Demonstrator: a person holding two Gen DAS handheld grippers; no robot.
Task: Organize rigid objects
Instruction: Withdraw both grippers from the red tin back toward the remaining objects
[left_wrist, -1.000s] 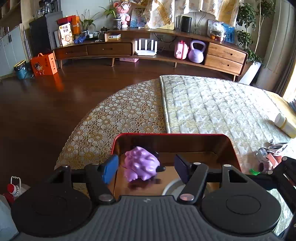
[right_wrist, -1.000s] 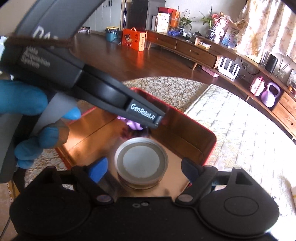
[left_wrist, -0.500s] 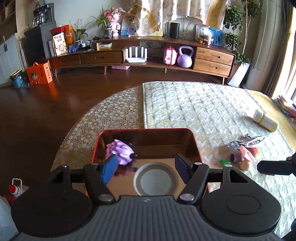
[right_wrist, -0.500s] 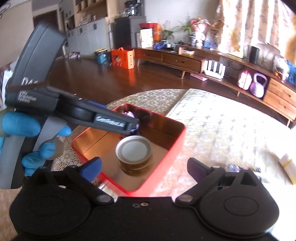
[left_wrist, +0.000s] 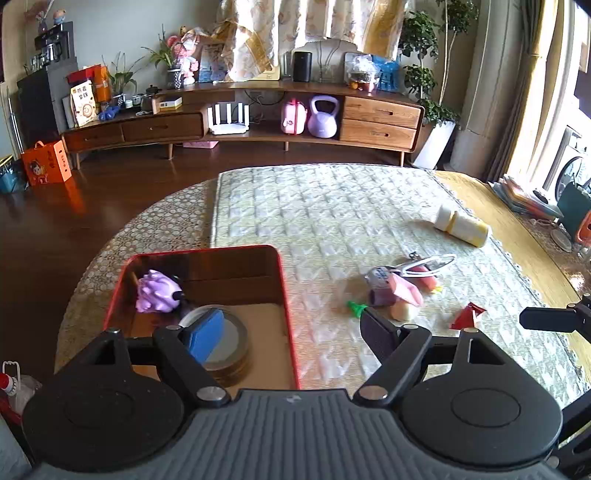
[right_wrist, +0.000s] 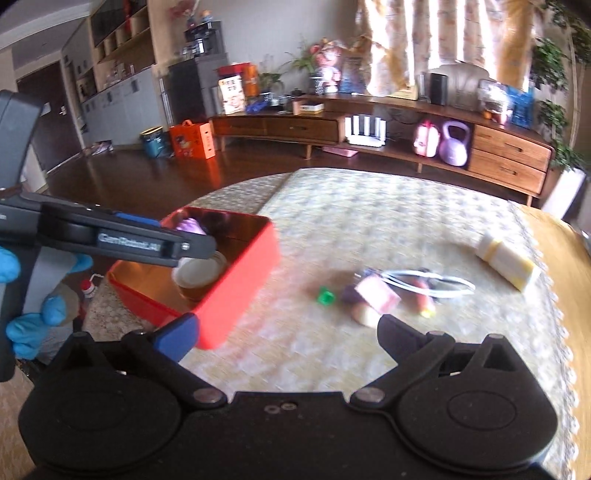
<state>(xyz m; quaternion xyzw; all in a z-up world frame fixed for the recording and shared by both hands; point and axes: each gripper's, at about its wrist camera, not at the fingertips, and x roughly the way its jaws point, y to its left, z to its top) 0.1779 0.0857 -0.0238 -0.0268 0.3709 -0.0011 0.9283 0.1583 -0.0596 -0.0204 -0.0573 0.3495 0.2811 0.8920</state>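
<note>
Covered by a pale quilted cloth (left_wrist: 332, 206), with a wooden sideboard (left_wrist: 376, 122) far beyond. Landmark throughout: the red tin (left_wrist: 291, 332), standing open near the cloth's left edge.

Inside the red tin: a round jar with a grey lid (left_wrist: 229, 343) toward the near side, a purple toy (left_wrist: 155, 291) in the far left corner, apart from the jar.

Right of the red tin, well apart from it, lying on the cloth: a cream bottle (left_wrist: 461, 225) on its side, farthest off; nearer, a loose heap of small things, among them a pink packet (left_wrist: 406, 291) and a metal clip (left_wrist: 428, 264); at the heap's near edge a tiny green piece (left_wrist: 356, 307); further right a red folded scrap (left_wrist: 467, 316).

Left gripper (left_wrist: 291, 334) above the red tin's right wall, jaws opening, nothing between the pads. Gripped by a hand in a blue glove (right_wrist: 40, 314), seen in the right view.

Right gripper (right_wrist: 290, 332) just right of the red tin, over bare cloth, jaws spreading very wide, nothing held.
</note>
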